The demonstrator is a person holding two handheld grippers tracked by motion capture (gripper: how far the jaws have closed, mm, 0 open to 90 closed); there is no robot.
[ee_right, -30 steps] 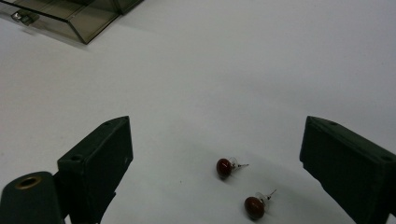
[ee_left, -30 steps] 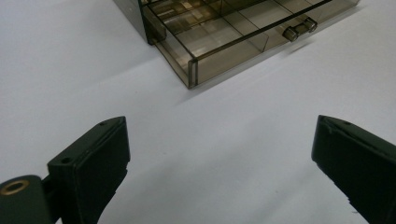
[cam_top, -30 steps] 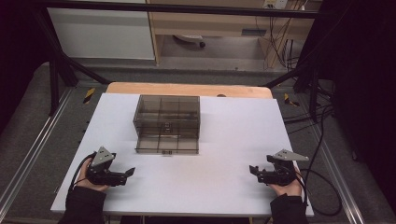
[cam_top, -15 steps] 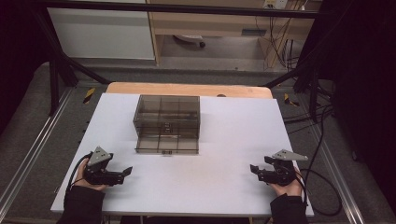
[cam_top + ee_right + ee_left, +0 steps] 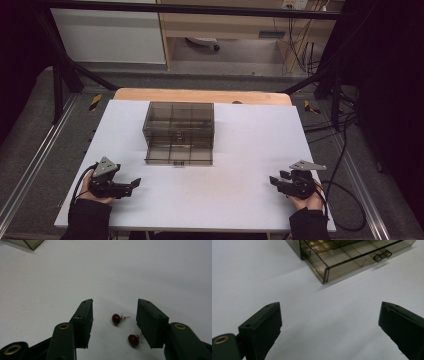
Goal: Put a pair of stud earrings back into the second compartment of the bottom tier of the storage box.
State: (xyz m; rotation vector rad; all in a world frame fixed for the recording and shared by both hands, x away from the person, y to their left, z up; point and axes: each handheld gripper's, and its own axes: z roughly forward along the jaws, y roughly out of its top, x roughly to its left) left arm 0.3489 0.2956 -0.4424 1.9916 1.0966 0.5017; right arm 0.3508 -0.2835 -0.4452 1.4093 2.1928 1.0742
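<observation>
A white counter [image 5: 235, 150] carries a smoky transparent box [image 5: 179, 131], the landmark for all positions below. The box stands toward the far side of the counter, left of its centre line in the high view. Its lower drawer [image 5: 180, 152] is pulled out toward the person and shows divided compartments; a small metal handle [image 5: 382, 255] sits on the drawer front.

The left claw [image 5: 134, 184] rests low over the counter, nearer the person than the box and to its left, well apart from it. In the left gripper view its 2 jaws stand wide apart with only bare counter between them, and the drawer's corner lies ahead of them.

The right claw [image 5: 276, 180] rests low over the counter, nearer the person than the box and well to its right. Its jaws have just been closing and now stand about half open. In the right gripper view 2 dark red stud earrings lie on the counter between the jaws. The farther earring [image 5: 116, 318] lies roughly midway between the jaws, its post pointing toward the right jaw. The nearer earring [image 5: 133, 339] lies just beside the right jaw; whether it touches the pad cannot be told. Neither earring is gripped. Both earrings lie well apart from the box.

A hand [image 5: 306, 199] holds the right claw, and another hand [image 5: 89, 189] holds the left.
</observation>
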